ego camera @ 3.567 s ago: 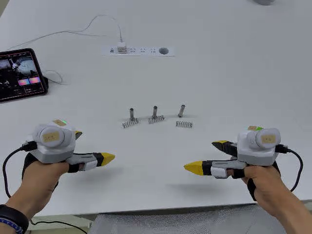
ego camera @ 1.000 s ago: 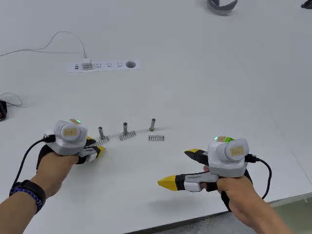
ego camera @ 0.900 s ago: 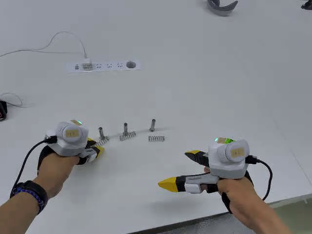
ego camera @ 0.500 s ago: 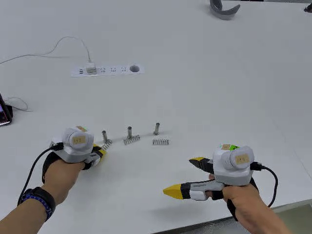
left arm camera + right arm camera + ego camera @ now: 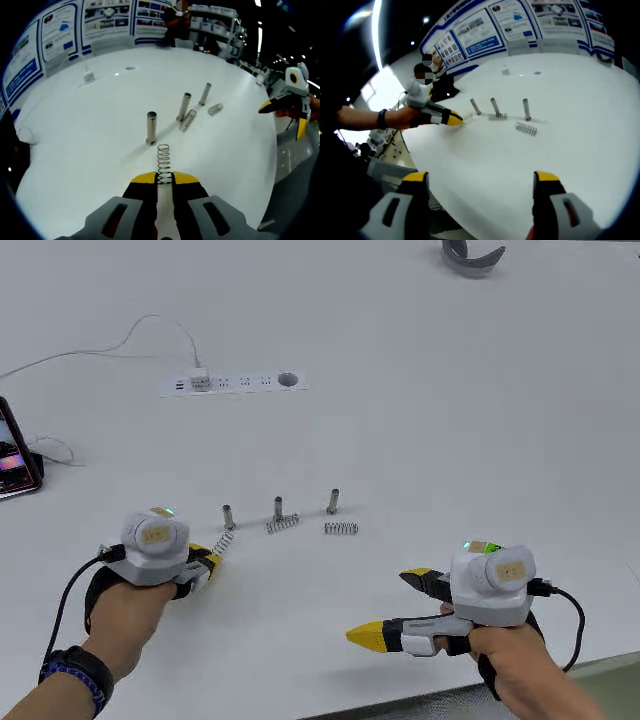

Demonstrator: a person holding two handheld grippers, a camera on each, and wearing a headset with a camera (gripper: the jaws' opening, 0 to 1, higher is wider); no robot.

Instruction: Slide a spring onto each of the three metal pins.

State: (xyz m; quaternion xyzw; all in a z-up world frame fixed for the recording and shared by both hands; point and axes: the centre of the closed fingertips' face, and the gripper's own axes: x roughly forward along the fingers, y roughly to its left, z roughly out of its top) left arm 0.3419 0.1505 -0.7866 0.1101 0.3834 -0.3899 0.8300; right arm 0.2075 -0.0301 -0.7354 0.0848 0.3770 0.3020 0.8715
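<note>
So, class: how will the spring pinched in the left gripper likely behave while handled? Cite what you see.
The spring probably weighs little: the left gripper holds it by one end and it juts out straight. Its thin open coils may flex sideways when pressed onto the pin.

**Cut off, covered, unreadable**

Cropped by the head view's left edge: tablet (image 5: pixel 17 450). Cropped by its top edge, upper right: grey curved object (image 5: pixel 473 252). In the left gripper view, near end of a spring (image 5: pixel 163 159) buried between the left gripper (image 5: pixel 158 178) jaws. Upper left, posters (image 5: pixel 54 31) too blurred to read.
</note>
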